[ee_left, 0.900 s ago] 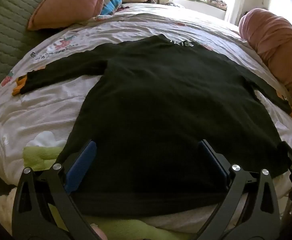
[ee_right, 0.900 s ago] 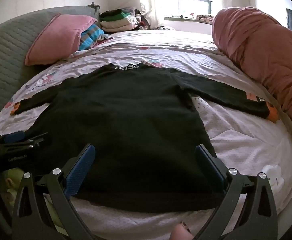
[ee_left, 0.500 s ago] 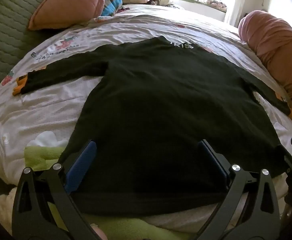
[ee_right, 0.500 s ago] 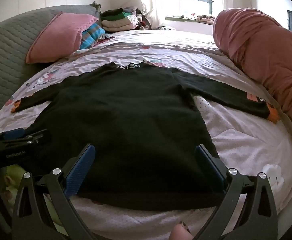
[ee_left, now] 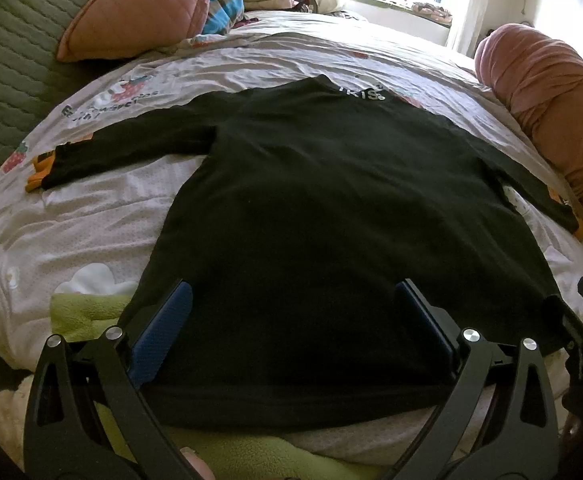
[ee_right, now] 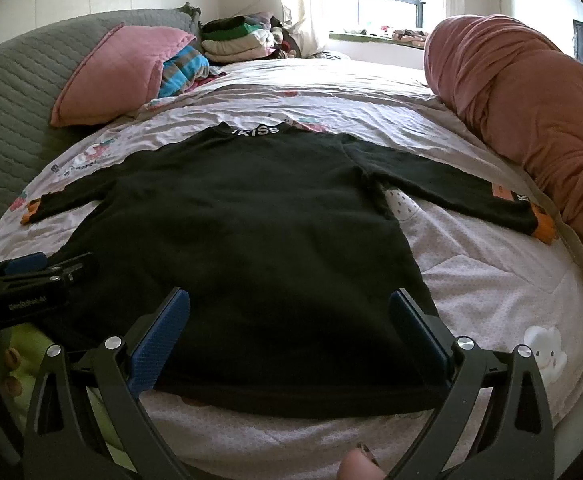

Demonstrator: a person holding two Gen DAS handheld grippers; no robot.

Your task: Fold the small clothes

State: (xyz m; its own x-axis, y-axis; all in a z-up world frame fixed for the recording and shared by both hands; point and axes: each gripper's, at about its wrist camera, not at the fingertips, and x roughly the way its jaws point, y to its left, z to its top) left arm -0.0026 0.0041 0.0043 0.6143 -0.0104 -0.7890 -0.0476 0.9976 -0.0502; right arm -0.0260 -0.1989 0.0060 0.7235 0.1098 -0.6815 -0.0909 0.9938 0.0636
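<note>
On the bed [ee_right: 491, 292], we note 2 grippers, left gripper [ee_left: 291, 308] and right gripper [ee_right: 289, 312], jaws apart over the black shirt's [ee_right: 251, 240] near hem, collar far.

The bed [ee_right: 491, 280] wears a pale sheet printed with strawberries and little clouds. Flat across its middle lies a black top [ee_right: 251, 240], both sleeves spread wide, orange at the cuffs (white lettering on the collar, at the far end). Near the grey quilted headboard [ee_right: 11, 92] a pink pillow [ee_right: 119, 72] leans over a striped cloth [ee_right: 183, 68], with a stack of folded clothes [ee_right: 235, 40] beyond. A rolled pink blanket [ee_right: 531, 120] runs along the right edge. Something lime green [ee_left: 83, 312] shows at the near corner.
</note>
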